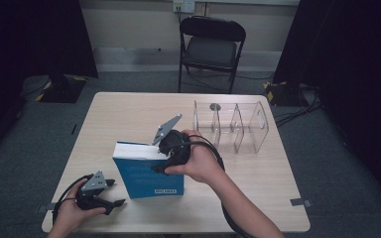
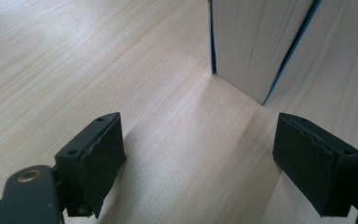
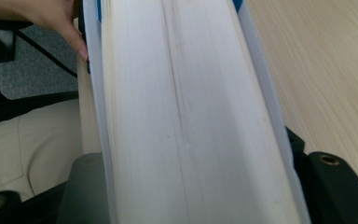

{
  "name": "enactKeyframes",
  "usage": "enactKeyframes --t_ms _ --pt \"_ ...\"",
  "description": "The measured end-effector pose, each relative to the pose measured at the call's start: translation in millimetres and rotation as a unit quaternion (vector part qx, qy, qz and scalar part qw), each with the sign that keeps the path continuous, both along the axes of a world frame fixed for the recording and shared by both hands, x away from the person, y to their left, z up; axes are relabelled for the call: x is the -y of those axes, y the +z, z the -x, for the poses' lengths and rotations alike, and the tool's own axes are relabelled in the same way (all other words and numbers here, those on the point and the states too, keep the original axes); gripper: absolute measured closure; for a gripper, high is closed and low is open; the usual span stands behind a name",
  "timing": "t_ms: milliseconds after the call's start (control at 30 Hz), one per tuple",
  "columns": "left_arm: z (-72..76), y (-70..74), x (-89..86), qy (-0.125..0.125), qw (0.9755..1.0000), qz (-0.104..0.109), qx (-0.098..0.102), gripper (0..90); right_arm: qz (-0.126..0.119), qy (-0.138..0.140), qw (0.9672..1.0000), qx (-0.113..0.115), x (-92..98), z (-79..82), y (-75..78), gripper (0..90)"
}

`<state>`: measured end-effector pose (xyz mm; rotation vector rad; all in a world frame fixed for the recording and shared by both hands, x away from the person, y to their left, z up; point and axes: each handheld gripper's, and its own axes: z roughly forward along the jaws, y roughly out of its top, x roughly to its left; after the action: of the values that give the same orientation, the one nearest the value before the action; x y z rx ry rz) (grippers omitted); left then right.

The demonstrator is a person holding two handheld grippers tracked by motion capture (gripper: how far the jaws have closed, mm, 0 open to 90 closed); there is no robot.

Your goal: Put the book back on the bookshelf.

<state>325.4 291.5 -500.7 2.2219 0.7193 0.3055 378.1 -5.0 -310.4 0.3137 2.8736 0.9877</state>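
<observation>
A thick blue book stands upright on the wooden table, spine toward the person, white page edges on top. My right gripper comes down on its top right corner and is shut on the book, whose page block runs between the jaws of the right gripper. My left gripper rests low near the table's front left corner, just left of the book. In the left gripper view the left gripper is open over bare wood, with the book's lower corner a short way ahead.
A clear acrylic divider rack with several compartments stands at the back right of the table. A black folding chair is behind the table's far edge. A fingertip rests against the book's cover.
</observation>
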Motion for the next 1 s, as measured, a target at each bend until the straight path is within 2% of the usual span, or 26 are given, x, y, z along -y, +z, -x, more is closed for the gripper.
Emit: enactKeyframes --t_ms 100,267,533,567,600,733,767,900,1000 --pt "0.0 -0.2 -0.3 -0.001 1.0000 0.001 0.000 16.1 0.024 0.002 0.9997 -0.005 -2.6 1.1 1.5 45.8" --pt "0.4 -0.8 -0.7 -0.001 1.0000 0.003 0.002 16.0 0.044 0.005 0.9990 -0.007 -4.1 0.2 2.6 46.5" --pt "0.4 -0.9 -1.3 -0.002 1.0000 0.003 0.005 15.9 0.054 0.016 0.9984 -0.007 -5.4 1.9 2.9 52.0" --pt "0.5 -0.9 -1.3 -0.002 1.0000 0.003 0.005 15.8 0.058 0.017 0.9981 -0.008 -5.5 3.0 3.5 57.0" --pt "0.4 -1.0 -1.3 -0.003 1.0000 0.002 0.006 15.7 0.055 0.022 0.9982 -0.005 -5.8 3.5 3.2 57.7" --pt "0.4 -1.4 -1.0 -0.005 1.0000 0.003 0.006 14.7 0.059 0.013 0.9981 -0.008 -5.9 7.9 3.4 59.0" --pt "0.4 -1.3 -1.0 -0.005 1.0000 0.003 0.006 14.6 0.055 0.020 0.9983 0.001 -5.9 8.0 3.0 59.3" --pt "0.2 -1.2 -0.5 -0.010 0.9999 -0.001 0.006 13.0 0.057 0.018 0.9982 0.006 -5.9 13.3 2.9 59.8" --pt "0.3 -1.2 0.2 -0.013 0.9999 0.000 0.001 11.2 0.059 0.007 0.9982 0.001 -5.8 14.5 3.2 60.1"
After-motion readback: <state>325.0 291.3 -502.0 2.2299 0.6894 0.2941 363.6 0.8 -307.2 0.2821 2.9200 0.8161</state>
